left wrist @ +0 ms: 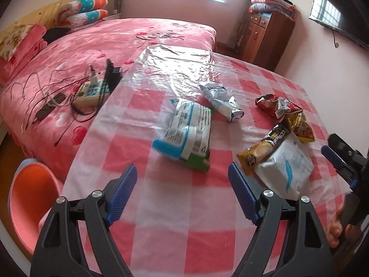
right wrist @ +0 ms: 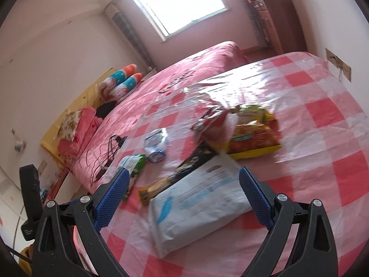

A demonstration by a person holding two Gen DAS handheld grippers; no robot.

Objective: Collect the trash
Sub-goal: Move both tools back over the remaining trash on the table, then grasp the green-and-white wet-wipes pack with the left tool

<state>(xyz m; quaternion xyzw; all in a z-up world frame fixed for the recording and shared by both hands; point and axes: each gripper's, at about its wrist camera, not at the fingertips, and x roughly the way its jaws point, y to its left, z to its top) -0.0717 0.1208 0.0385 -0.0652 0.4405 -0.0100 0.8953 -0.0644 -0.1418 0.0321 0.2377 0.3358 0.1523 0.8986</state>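
Right now both tools hang over the checked table with nothing in them: the left gripper stands wide open, and so does the right gripper, just short of the white wipes pack. Touching that pack lies the coffee sachet, then the yellow snack bag and the red wrapper. Further left sit the blue-and-green pack and a crumpled white wrapper. The clear plastic cover looks slick, so I'd guess a pack could skid away, or the pads might pinch the cover too.
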